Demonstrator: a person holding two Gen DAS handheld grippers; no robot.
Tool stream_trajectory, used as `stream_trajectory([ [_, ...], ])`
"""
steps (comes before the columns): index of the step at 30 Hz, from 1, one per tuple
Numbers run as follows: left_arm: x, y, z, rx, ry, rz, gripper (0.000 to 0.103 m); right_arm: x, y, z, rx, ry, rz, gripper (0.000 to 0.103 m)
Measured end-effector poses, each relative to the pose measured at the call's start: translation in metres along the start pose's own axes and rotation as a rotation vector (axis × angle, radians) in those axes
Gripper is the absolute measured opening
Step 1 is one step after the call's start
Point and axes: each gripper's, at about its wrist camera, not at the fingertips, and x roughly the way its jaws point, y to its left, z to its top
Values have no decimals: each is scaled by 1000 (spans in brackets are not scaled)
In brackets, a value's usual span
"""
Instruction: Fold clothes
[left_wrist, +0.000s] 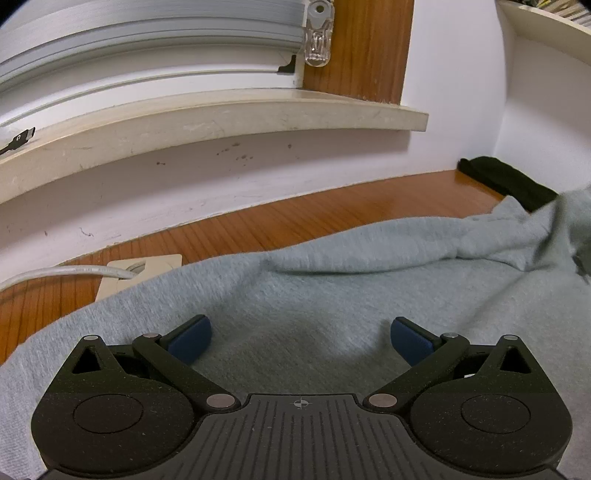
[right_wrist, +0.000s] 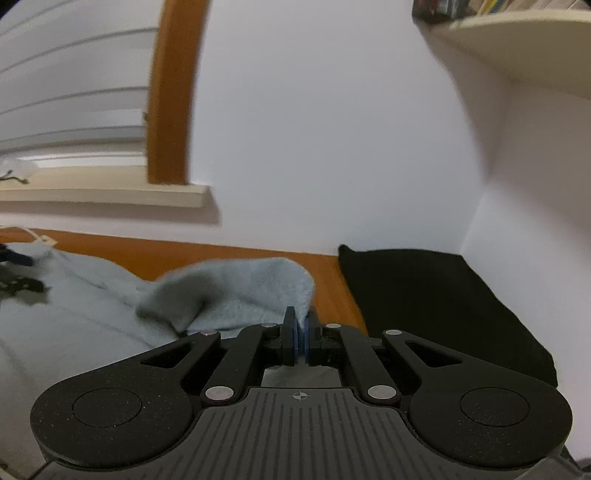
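Your left gripper (left_wrist: 301, 338) sits low over the pale grey-blue fleece sweatshirt (left_wrist: 332, 295), its blue-padded fingers (left_wrist: 192, 339) spread wide apart with nothing between them; whether the pads rest on the cloth you cannot tell. The sweatshirt lies spread across the orange-brown wooden surface (left_wrist: 295, 218), reaching toward the white wall. Your right gripper (right_wrist: 301, 338) has its blue pads pressed together on a fold of the sweatshirt's edge (right_wrist: 255, 291), and that fold stands lifted off the surface in a rounded flap, fleecy inner side showing. The right wrist view is blurred. To the right of the lifted flap a folded black cloth (right_wrist: 436, 295) lies against the corner of the wall, apart from the sweatshirt in the right wrist view; in the left wrist view the same black cloth (left_wrist: 506, 181) shows just behind the sweatshirt's far end. At the left edge a white cable (left_wrist: 70, 273) runs into a cream square cable outlet (left_wrist: 155, 267) set in the surface, partly covered by the sweatshirt's hem. Above runs a cream window sill (left_wrist: 221, 125).
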Motion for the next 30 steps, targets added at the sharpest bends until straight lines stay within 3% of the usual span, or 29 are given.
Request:
stream_trajectory([
  [8, 0, 0, 0, -2, -1, -2, 103, 12, 28, -12, -60, -13, 22, 3],
  [15, 0, 0, 0, -5, -2, -3, 103, 28, 53, 20, -60, -152, 37, 3],
  [19, -1, 1, 0, -7, -3, -4, 103, 36, 85, 48, -86, -228, 126, 3],
  [25, 0, -1, 0, -4, 0, 4, 103, 41, 154, 69, -152, -265, 363, 5],
  [27, 0, -1, 0, -5, -1, 6, 103, 46, 172, 61, -217, -231, 394, 21],
  [30, 1, -1, 0, -1, 1, 10, 103, 59, 175, 49, -236, -160, 417, 27],
])
